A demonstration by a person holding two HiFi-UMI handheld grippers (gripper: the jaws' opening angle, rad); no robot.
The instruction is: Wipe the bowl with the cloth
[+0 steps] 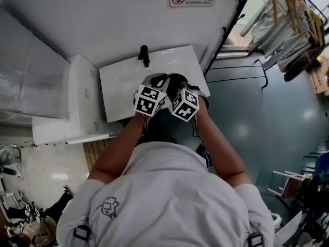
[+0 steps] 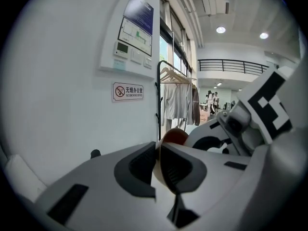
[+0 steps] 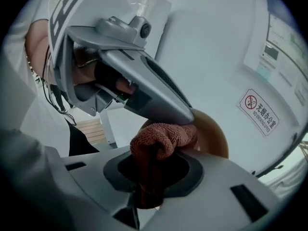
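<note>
1. The left gripper [image 2: 158, 166] carries the tan bowl [image 3: 219, 134]. Its fingers [image 2: 138, 163] stand almost together, pinching the bowl's thin wall at the rim. The bowl hangs in the air over the near edge of the white counter [image 1: 122, 86], close to the person's chest.
2. The right gripper [image 3: 156, 173] is closed on a rust-coloured cloth [image 3: 161, 138]. The cloth is bunched between its fingers [image 3: 186, 177], and a fat wad stands out beyond the tips. That wad touches the bowl just beside the left gripper's upper finger.
3. The step in hand looks like the wipe itself. A bowl held by one spot on its rim probably pivots easily, so press lightly and push toward the pinched side, not away from it.
4. Let only the wad meet the bowl. Hard fingertips on the wall could scrape it or lever it out of the pinch.
5. Sweep along the curve by rolling the right wrist, and start from the left finger and work away from it, so the cloth does not snag under that finger.
6. The patch under the left fingers cannot be reached, so it would need a fresh hold elsewhere on the rim.
7. Do all of this over the counter, so that a slip means only a short fall.
</note>
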